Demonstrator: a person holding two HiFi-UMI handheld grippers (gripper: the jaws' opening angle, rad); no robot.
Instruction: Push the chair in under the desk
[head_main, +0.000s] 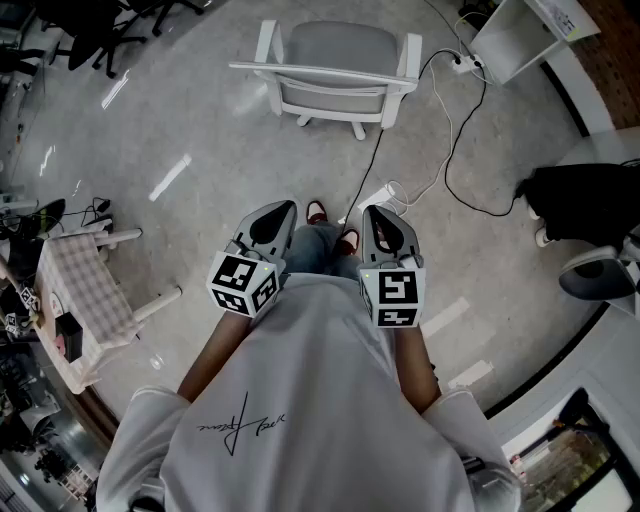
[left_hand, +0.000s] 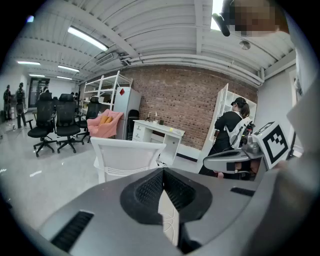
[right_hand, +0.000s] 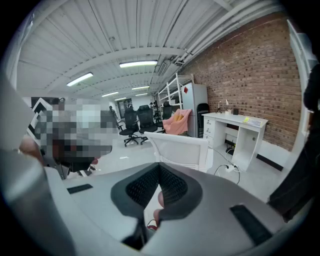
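Pale polished floor (head_main: 200, 130), open workspace, brick wall (left_hand: 190, 102) behind.

Item 1: white chair (head_main: 340, 70), at 12 o'clock from the person, well apart from both grippers, its back turned to them. It stood on bare floor, out from under the desk.

Item 2: white desk (head_main: 510, 35), at 1 o'clock, beyond the chair, with a cable (head_main: 450, 150) trailing over the floor from it.

Item 3: left gripper (head_main: 285, 210), carried low in front of the torso on an extended left forearm (head_main: 215, 350), nose aimed toward 12 o'clock and tipped down. Jaws were closed together, nothing between them.

Item 4: right gripper (head_main: 368, 212), just beside the left at 3 o'clock of it, same forward, downward tilt. Jaws were likewise closed and empty.

Item 5: small table (head_main: 85, 300) with checked cloth, at 9 o'clock.
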